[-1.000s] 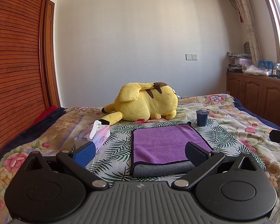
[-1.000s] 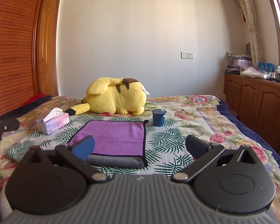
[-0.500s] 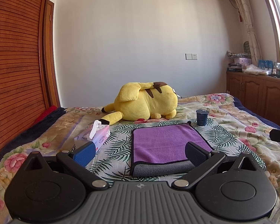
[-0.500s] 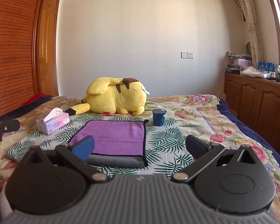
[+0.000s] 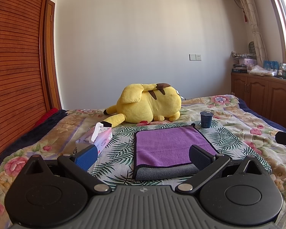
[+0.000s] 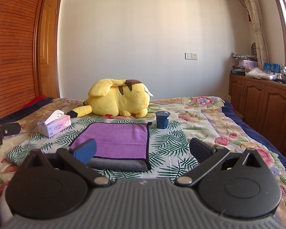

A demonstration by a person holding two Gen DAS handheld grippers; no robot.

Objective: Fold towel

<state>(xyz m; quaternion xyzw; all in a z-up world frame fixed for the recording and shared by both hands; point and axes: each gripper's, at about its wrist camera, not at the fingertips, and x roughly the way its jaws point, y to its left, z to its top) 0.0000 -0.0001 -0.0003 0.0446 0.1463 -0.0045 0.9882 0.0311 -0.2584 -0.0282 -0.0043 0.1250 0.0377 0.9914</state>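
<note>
Jaws of the left gripper (image 5: 143, 157) are spread wide apart and nothing is held between them; the same is seen at the right gripper (image 6: 142, 150). Both grippers are held above the near edge of the towel (image 5: 169, 147), without contact. The towel is laid flat on a leaf-print cloth (image 5: 120, 152) on the bed (image 5: 238, 114), purple side up, with a grey layer exposed along its near edge. A tissue box (image 5: 97, 139) is located left of the towel. A dark blue cup (image 5: 206, 119) is placed upright just beyond the towel's far right corner. A yellow plush toy (image 5: 150, 105) is positioned behind the towel.
</note>
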